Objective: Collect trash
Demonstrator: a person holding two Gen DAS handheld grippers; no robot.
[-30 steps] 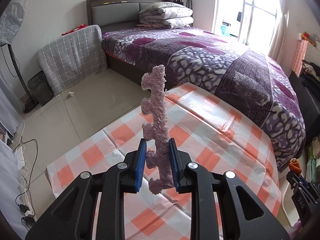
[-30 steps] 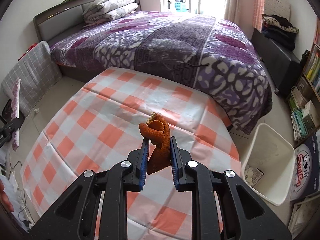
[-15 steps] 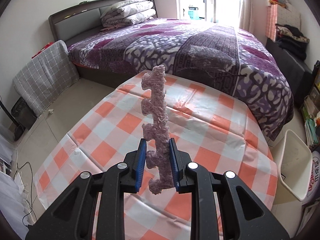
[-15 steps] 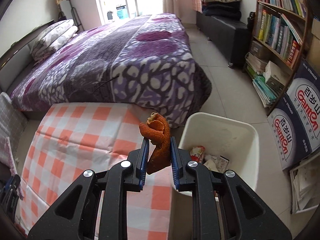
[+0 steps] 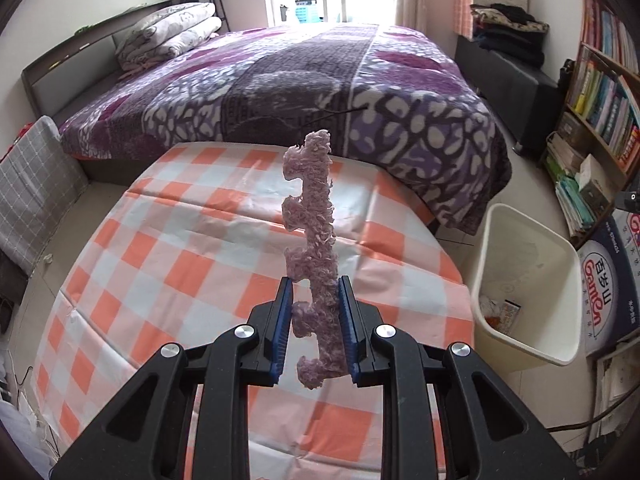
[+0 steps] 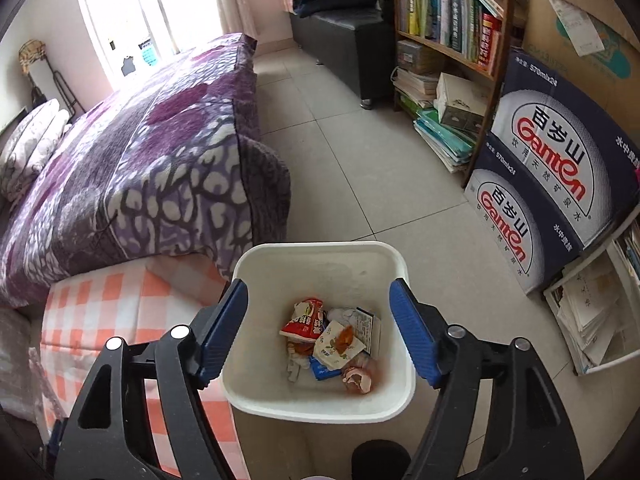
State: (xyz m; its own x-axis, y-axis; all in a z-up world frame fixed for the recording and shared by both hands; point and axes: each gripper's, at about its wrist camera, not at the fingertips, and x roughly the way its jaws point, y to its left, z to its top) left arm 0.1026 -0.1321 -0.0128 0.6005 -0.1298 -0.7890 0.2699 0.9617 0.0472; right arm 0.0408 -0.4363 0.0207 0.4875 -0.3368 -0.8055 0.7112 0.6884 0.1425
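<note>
My left gripper [image 5: 314, 328] is shut on a long pink foam strip [image 5: 312, 236] with notched edges, held upright above the orange-checked tablecloth [image 5: 192, 272]. My right gripper [image 6: 318, 328] is open and empty, directly above the white trash bin [image 6: 320, 404]. The bin holds several wrappers, a red packet [image 6: 304, 318] and an orange peel [image 6: 345, 336]. The bin also shows in the left wrist view [image 5: 528, 280], on the floor right of the table.
A bed with a purple blanket [image 5: 300, 80] stands behind the table. A bookshelf [image 6: 448, 24] and stacked blue cartons [image 6: 552, 184] stand right of the bin. A grey checked cushion [image 5: 28, 184] leans at the left.
My right gripper swung right over the bin and opened; the orange peel it held now lies in the bin. My left gripper turned right with the foam strip still held.
</note>
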